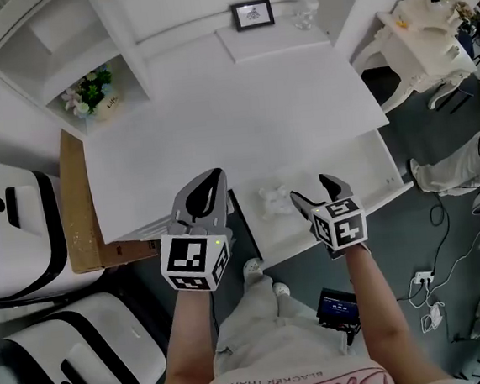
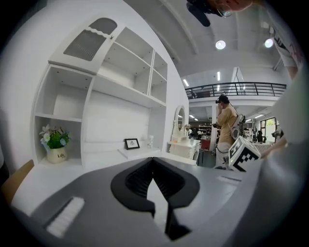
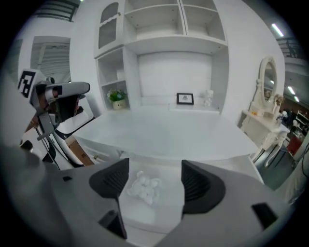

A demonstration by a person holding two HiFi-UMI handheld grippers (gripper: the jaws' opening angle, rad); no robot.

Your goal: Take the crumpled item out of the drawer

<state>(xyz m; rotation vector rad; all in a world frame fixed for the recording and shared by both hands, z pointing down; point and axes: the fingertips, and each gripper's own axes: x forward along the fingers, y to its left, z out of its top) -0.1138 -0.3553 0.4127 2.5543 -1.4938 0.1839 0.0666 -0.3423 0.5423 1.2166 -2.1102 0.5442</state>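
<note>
From the head view, the drawer stands pulled out at the near edge of the white desk. The crumpled item, white on white and hard to make out, lies in the drawer's left part. The right tool sits just right of it with its jaws spread, and its cube hides part of the drawer's near rim. The left tool is further left, over the desk's near edge. In the left gripper view, the left tool is closed tip to tip on nothing. In the right gripper view, the right tool is wide. The crumpled item lies on the drawer floor between the jaws, nearer the left one, and neither pad touches it.
</note>
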